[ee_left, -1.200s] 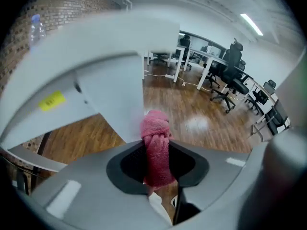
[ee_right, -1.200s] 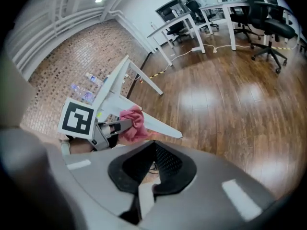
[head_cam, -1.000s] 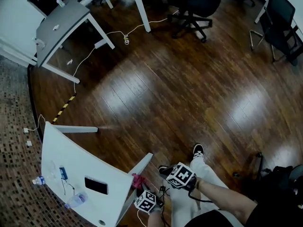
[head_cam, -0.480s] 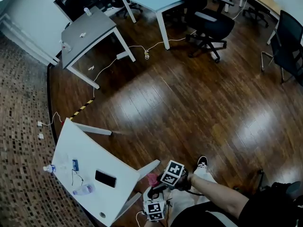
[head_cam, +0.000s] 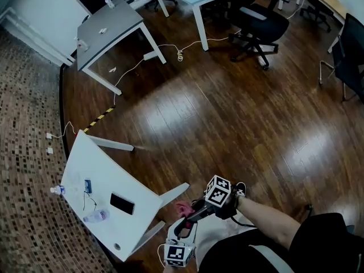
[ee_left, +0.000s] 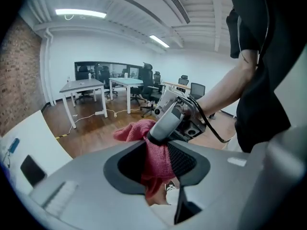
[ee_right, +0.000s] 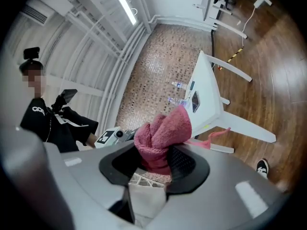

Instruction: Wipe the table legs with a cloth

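In the left gripper view, the left gripper (ee_left: 160, 161) has its jaws closed on the red cloth (ee_left: 141, 129). The cloth fills the gap and hangs down a little. The right gripper (ee_left: 154, 135) is just behind it, and its tip is at the same cloth. A black phone (ee_left: 29, 169) lies on the white table (ee_left: 33, 138) at the left.

In the right gripper view, the right gripper's jaws have just been opening and stand wide apart. The cloth sits bunched up between them, but the pads do not squeeze it. Past the cloth is the white table. A slanted table leg (ee_right: 247, 127) goes down to the brown wood floor (ee_right: 273, 71).

In the head view, both grippers meet at the cloth. It is up in the air, just beside the table's near corner and close to a leg. On the table top, the phone lies near the middle. A water bottle (head_cam: 95, 215) lies near the left edge.
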### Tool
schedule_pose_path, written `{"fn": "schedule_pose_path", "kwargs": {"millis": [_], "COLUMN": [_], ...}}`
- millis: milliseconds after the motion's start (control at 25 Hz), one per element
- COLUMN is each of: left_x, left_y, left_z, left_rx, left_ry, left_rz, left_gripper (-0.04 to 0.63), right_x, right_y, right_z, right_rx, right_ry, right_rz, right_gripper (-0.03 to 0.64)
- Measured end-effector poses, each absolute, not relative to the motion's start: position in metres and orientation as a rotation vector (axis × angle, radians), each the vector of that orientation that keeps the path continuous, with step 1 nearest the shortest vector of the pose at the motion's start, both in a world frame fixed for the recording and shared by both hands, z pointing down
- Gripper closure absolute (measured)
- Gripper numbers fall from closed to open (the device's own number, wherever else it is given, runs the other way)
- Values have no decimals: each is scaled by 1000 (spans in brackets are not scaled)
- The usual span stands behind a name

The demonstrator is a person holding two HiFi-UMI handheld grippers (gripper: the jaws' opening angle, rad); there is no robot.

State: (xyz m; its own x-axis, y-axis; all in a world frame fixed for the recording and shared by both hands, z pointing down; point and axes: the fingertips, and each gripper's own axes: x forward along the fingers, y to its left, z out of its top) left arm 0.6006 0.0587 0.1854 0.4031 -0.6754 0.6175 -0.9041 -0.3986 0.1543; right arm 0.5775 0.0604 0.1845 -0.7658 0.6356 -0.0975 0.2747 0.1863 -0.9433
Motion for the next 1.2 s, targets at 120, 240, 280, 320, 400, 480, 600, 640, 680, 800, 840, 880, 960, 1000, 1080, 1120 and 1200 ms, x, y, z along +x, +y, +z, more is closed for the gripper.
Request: {"fn": "schedule_pose_path", "kwargs": {"millis": [120, 240, 280, 320, 400, 480, 600, 640, 680, 800, 840, 880, 960, 1000, 1080, 1120, 1200], "left_x": [590, 560, 549, 539, 524, 512, 495, 491, 487, 474, 472, 472, 480, 484, 489, 489, 489], "left_y": [62, 69, 69, 68, 66, 64, 54, 52, 52, 51, 52, 54, 56, 53, 39, 34, 32], "left_z": [192, 212, 221, 231, 248, 262, 273, 276, 281, 305, 315, 324, 342, 353, 376, 389, 414], "left_rx": [2135, 2016, 1969, 1922, 1852, 1820, 1802, 1787, 1764, 1667, 1628, 1590, 1519, 1481, 1385, 1332, 1230], "left_ry": [-1384, -1437, -1453, -1462, -1455, -1430, -1402, -1394, -1388, -1391, -1391, -1383, -1351, -1337, -1337, -1351, -1385], "left_rz": [666, 714, 735, 755, 779, 783, 792, 792, 789, 807, 827, 845, 857, 847, 795, 763, 707], "left_gripper": [465, 473, 480, 509, 591, 594, 594, 594, 594, 594, 594, 594, 594, 594, 592, 594, 594], "right_x": [573, 561, 556, 550, 536, 516, 478, 466, 456, 429, 422, 416, 408, 404, 396, 392, 388], "right_y": [55, 35, 24, 15, 5, -1, -15, -19, -21, -22, -18, -11, 7, 10, 6, 4, 6], "right_z": [195, 225, 237, 250, 275, 297, 322, 331, 341, 375, 385, 394, 407, 414, 431, 441, 459], "right_rx": [-813, -644, -573, -507, -391, -304, -211, -187, -168, -142, -150, -170, -232, -256, -281, -292, -316], "right_ry": [-2140, -2125, -2115, -2100, -2061, -2025, -1987, -1972, -1957, -1910, -1888, -1864, -1820, -1809, -1806, -1801, -1781], "right_rz": [1622, 1640, 1634, 1613, 1534, 1466, 1486, 1514, 1540, 1604, 1626, 1647, 1679, 1686, 1680, 1674, 1660], "right_gripper": [465, 481, 484, 489, 491, 491, 489, 489, 489, 489, 489, 489, 489, 489, 489, 489, 489]}}
